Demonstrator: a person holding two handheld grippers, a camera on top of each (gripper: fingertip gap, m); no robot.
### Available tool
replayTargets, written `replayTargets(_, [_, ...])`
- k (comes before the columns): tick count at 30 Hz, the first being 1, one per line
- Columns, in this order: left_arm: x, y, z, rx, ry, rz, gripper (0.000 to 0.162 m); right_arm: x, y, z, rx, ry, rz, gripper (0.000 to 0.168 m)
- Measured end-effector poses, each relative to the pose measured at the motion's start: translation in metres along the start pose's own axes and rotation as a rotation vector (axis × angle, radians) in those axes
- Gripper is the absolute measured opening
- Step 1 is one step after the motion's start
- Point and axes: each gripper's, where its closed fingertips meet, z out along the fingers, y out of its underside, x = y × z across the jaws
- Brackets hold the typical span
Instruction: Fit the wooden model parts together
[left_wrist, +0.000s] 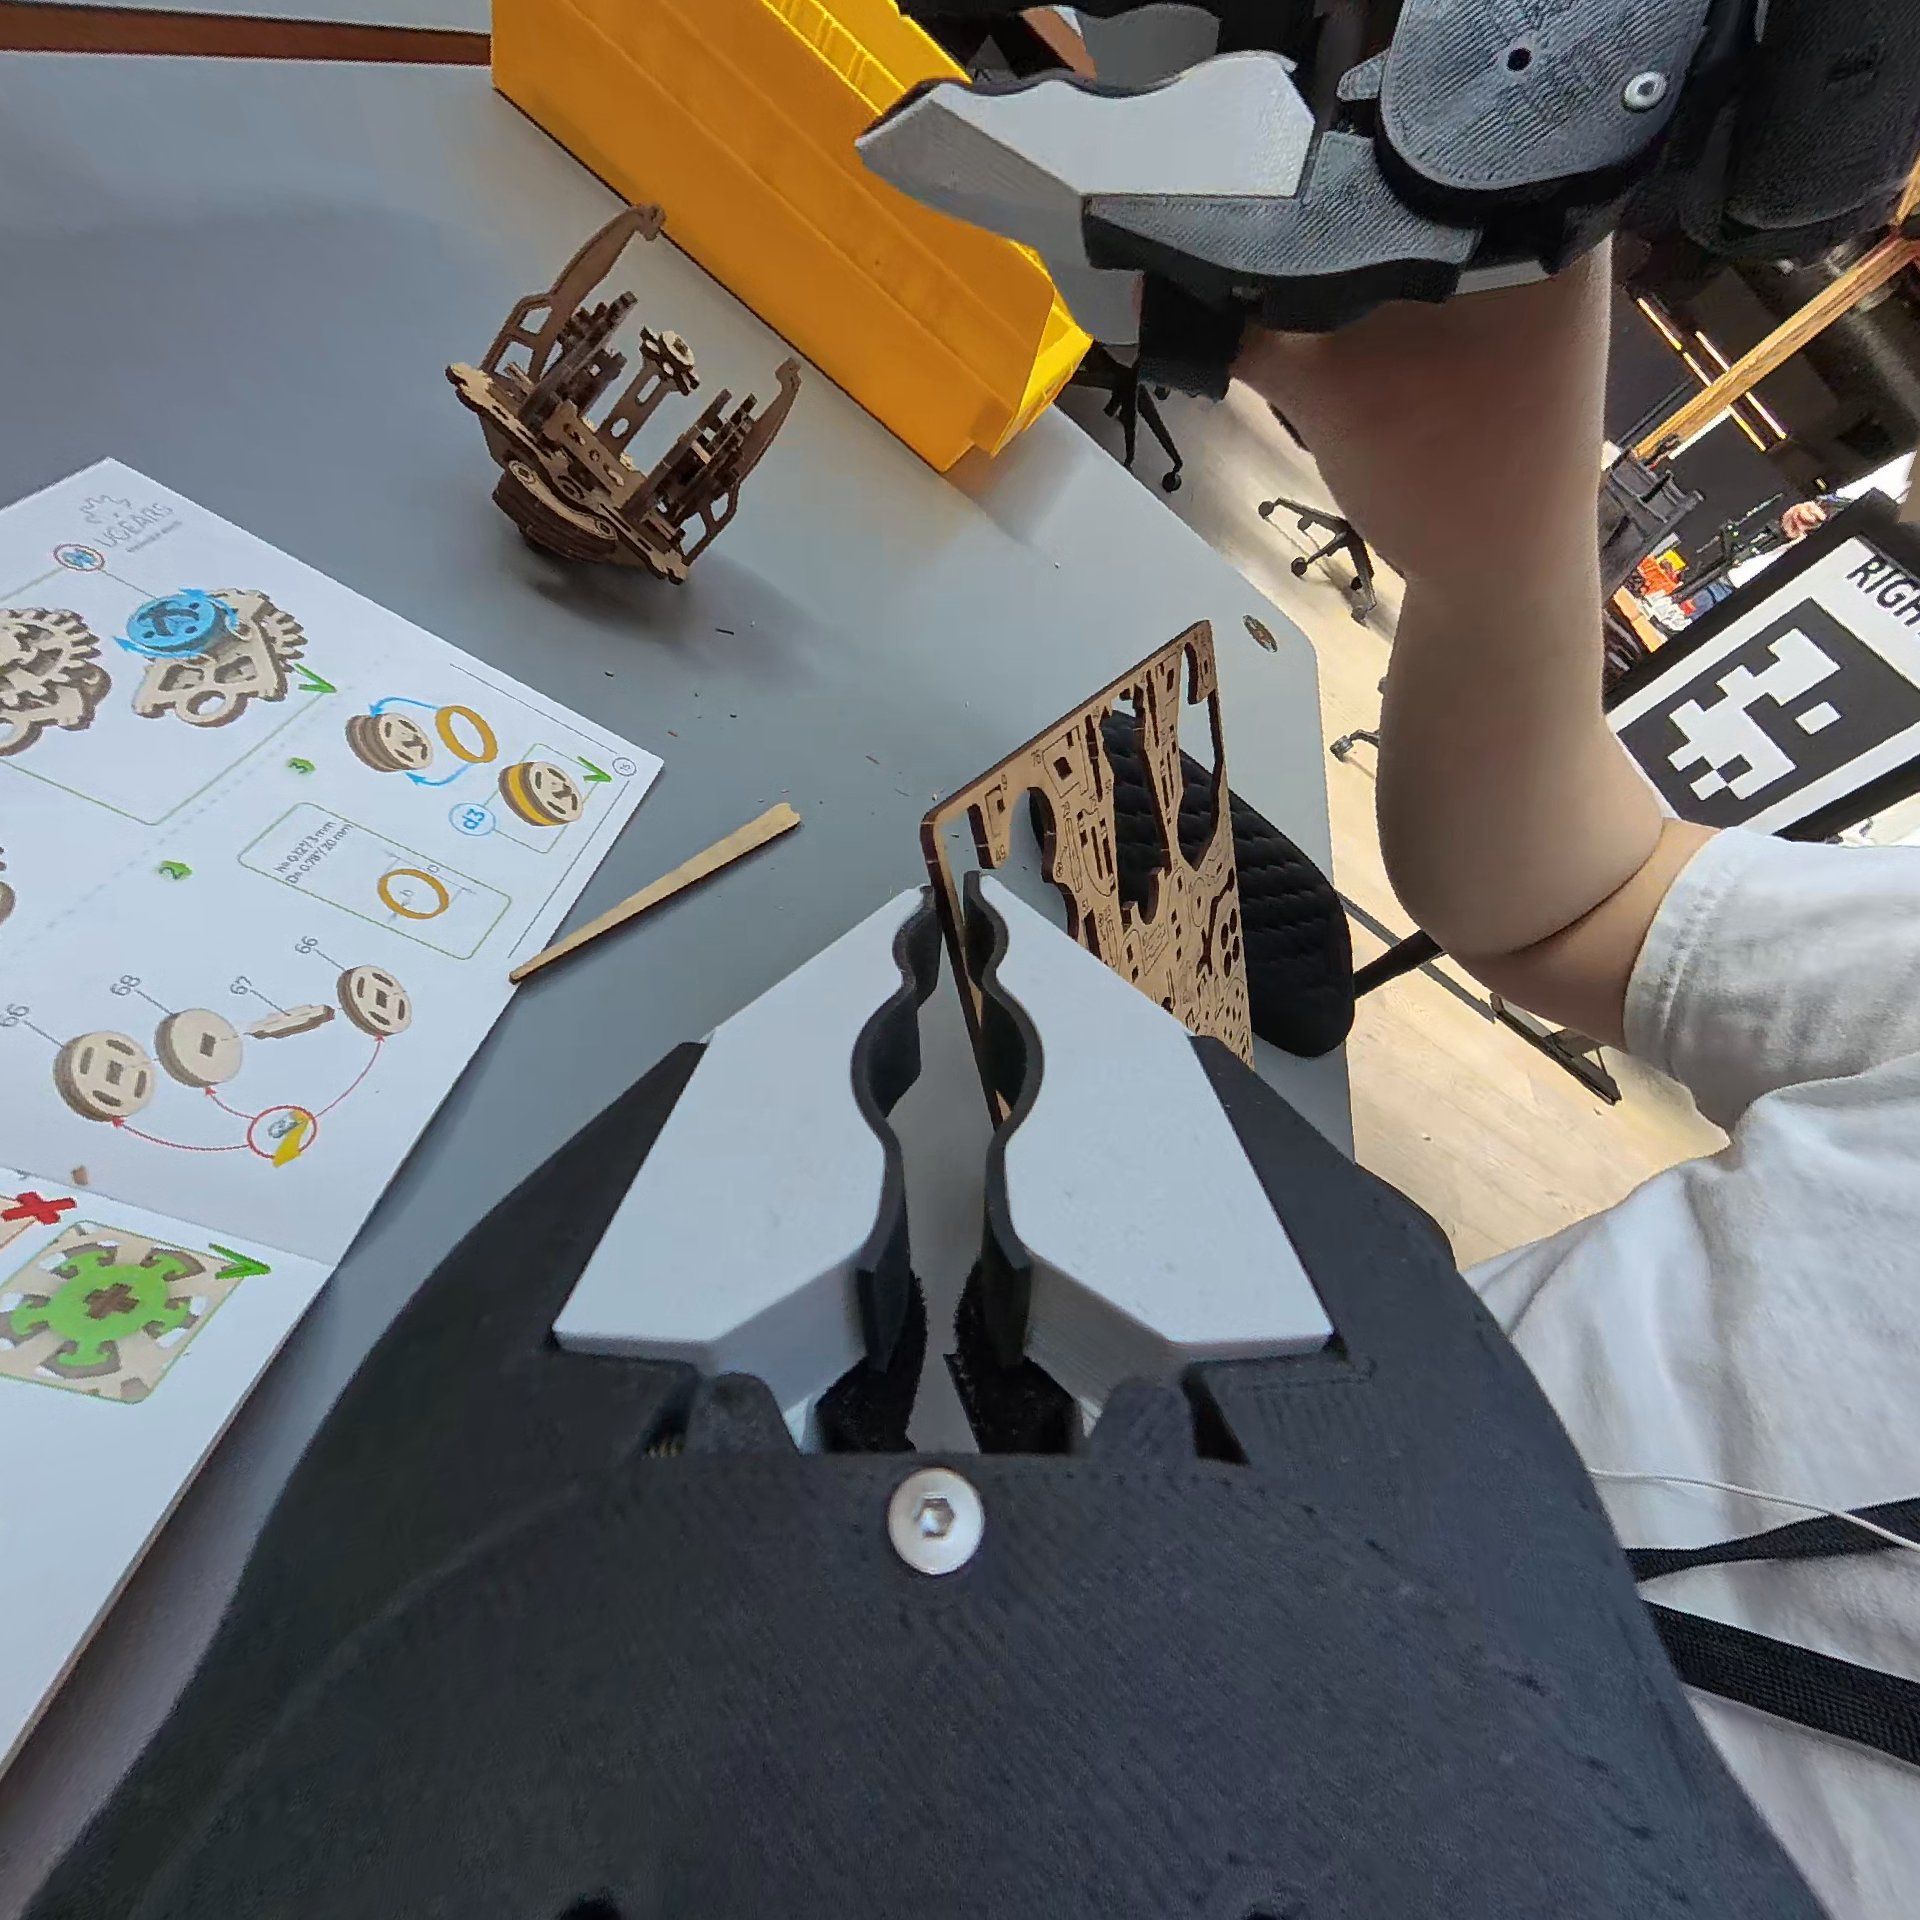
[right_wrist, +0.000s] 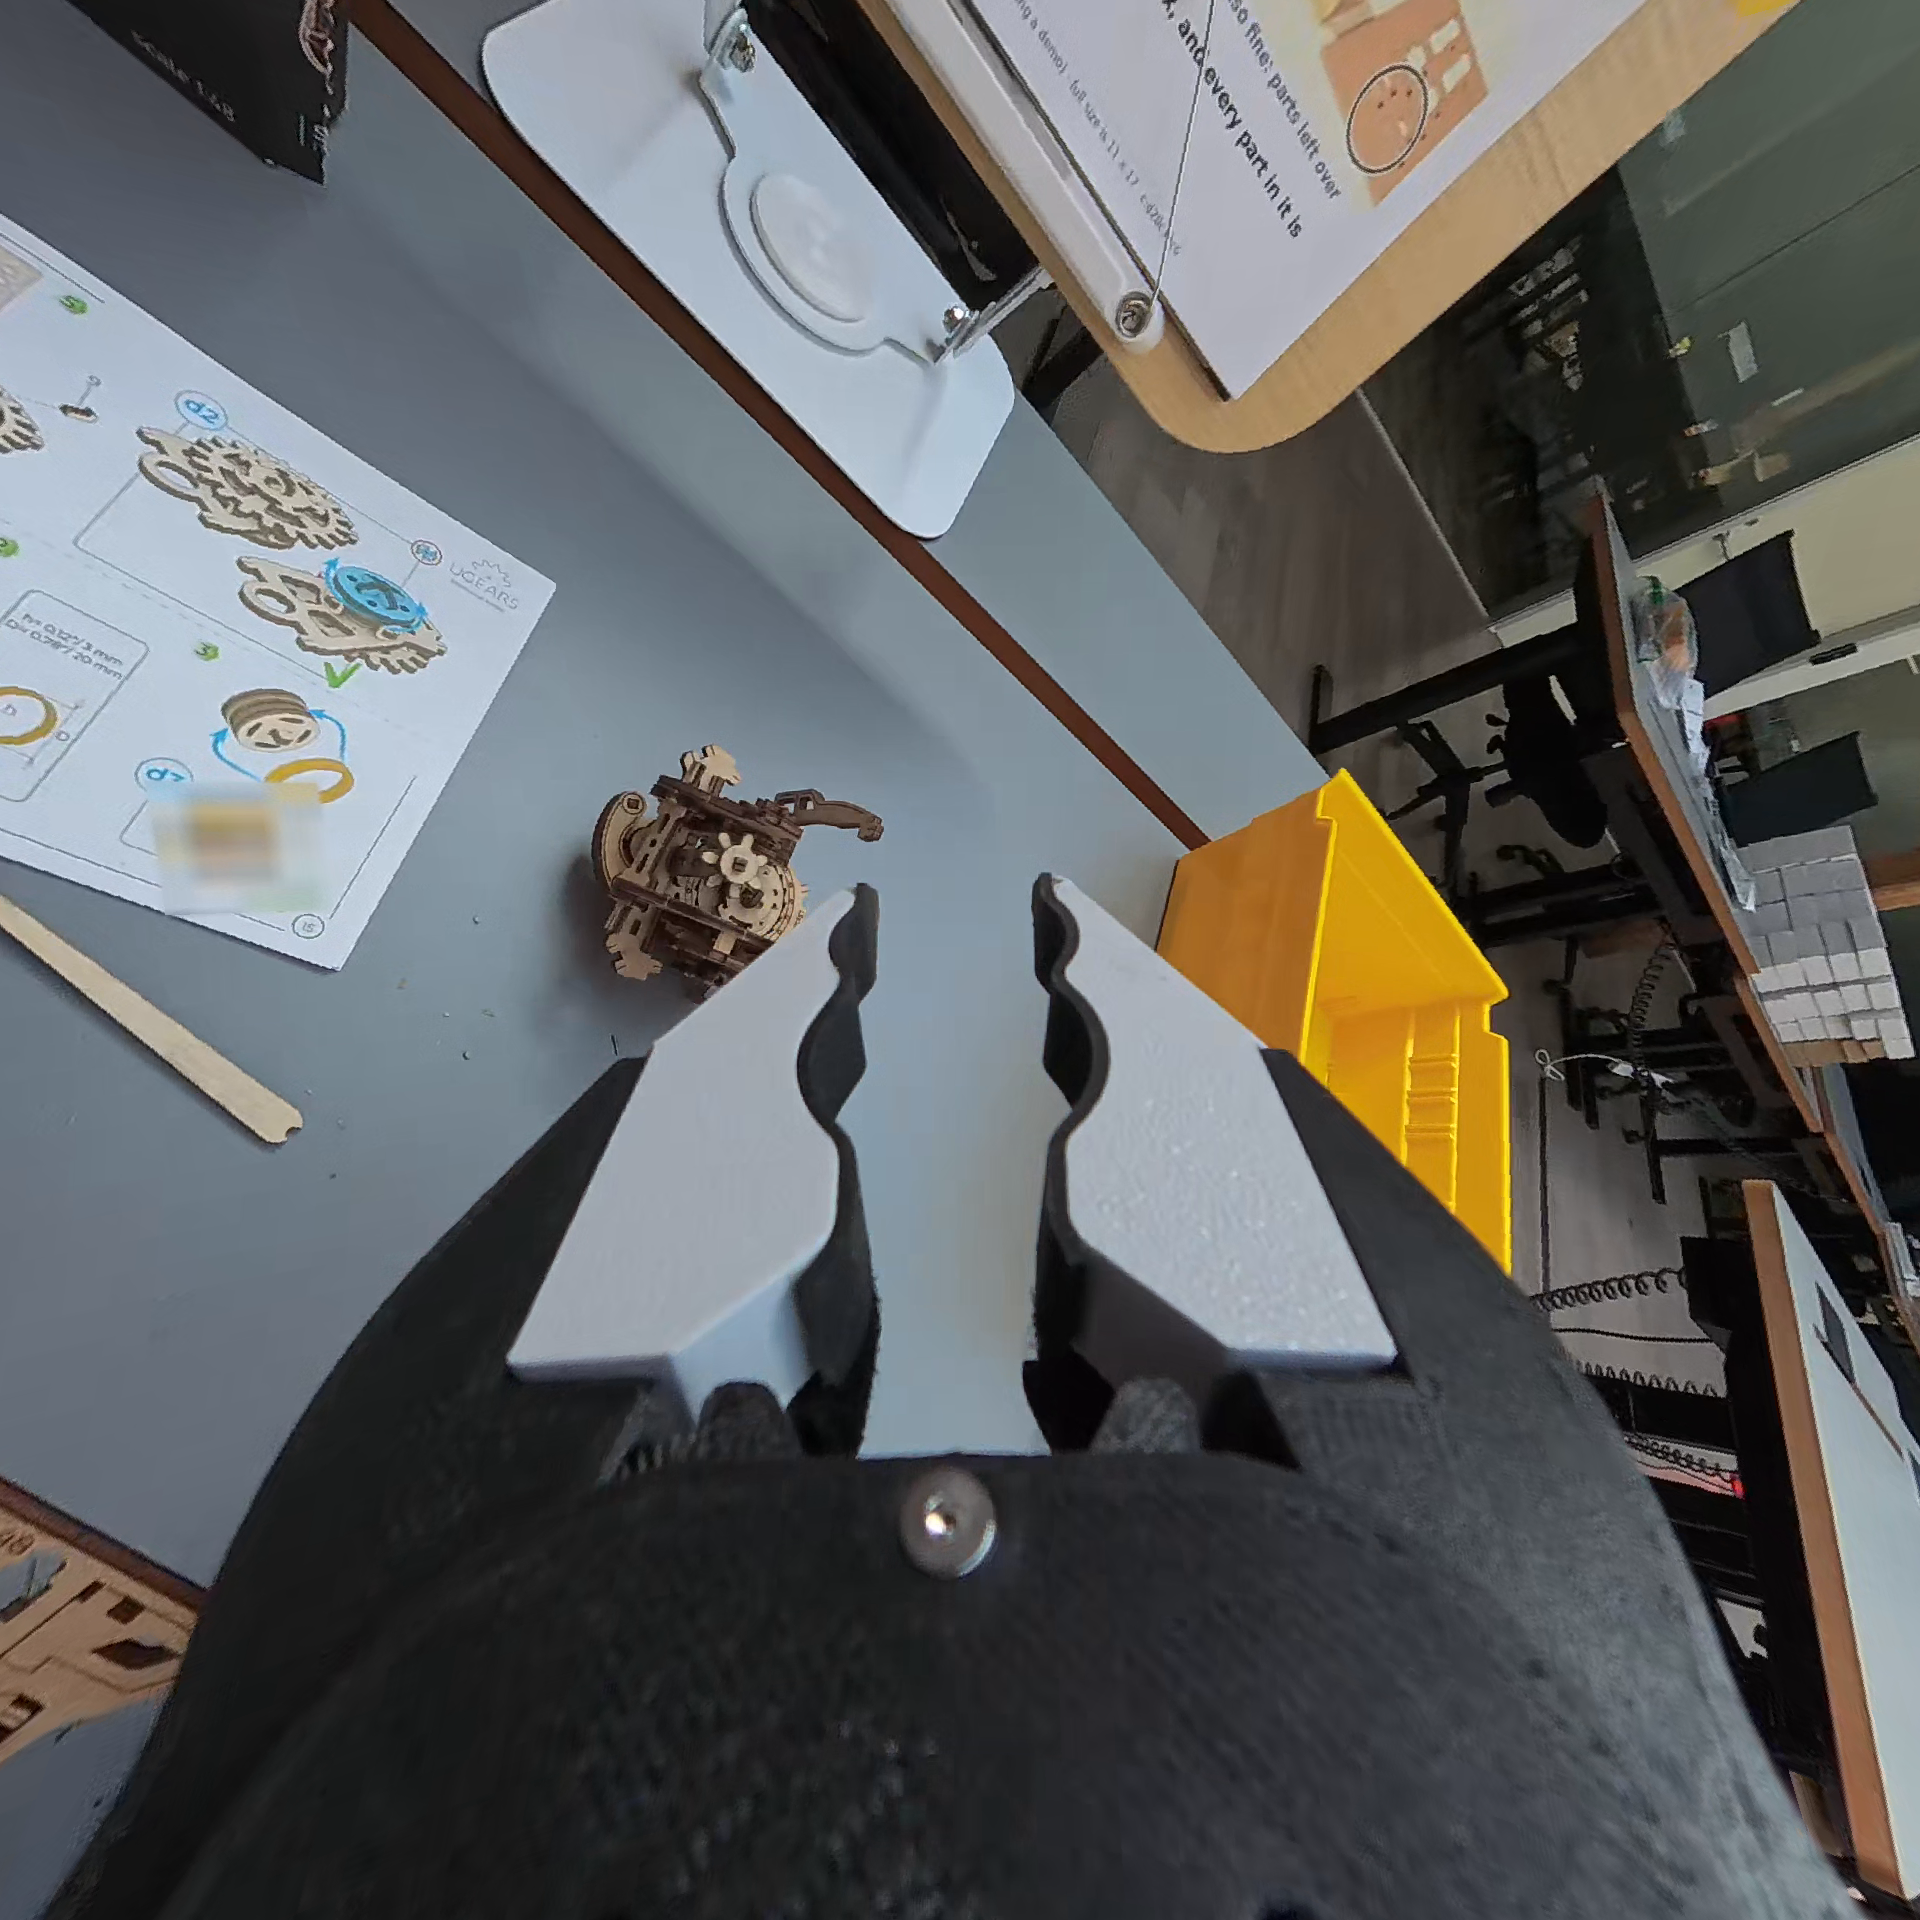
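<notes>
**Left gripper pinching the parts sheet, right one hanging free**

Left gripper (left_wrist: 954, 904) is clamping its fingers on the wooden parts sheet (left_wrist: 1143, 831), standing edge-up over the grey bench (left_wrist: 312, 312) edge. Right gripper (right_wrist: 951, 904) is hovering with fingers apart, empty. Half-built wooden model (right_wrist: 707, 883) is sitting between the instruction sheet (right_wrist: 208, 623) and yellow bin (right_wrist: 1371, 997).

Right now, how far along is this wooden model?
Partly built: a small geared assembly already stands on the grey table. In hand: the left gripper is shut on a laser-cut wooden parts sheet, held on edge. The right gripper is open and empty. Left: the sheet's remaining parts are not yet fitted.
</notes>
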Motion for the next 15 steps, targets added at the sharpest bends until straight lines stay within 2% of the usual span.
replayTargets(1, [-0.0003, 0.0002, -0.0004, 0.001, -0.001, 0.0, 0.002, -0.001, -0.0009, -0.0006, 0.005, 0.006, -0.008, 0.029])
replayTargets(15, [-0.005, 0.004, 0.0016, -0.018, -0.019, -0.001, 0.002, -0.0048, 0.0003, -0.0002, 0.011, 0.018, -0.029, 0.029])
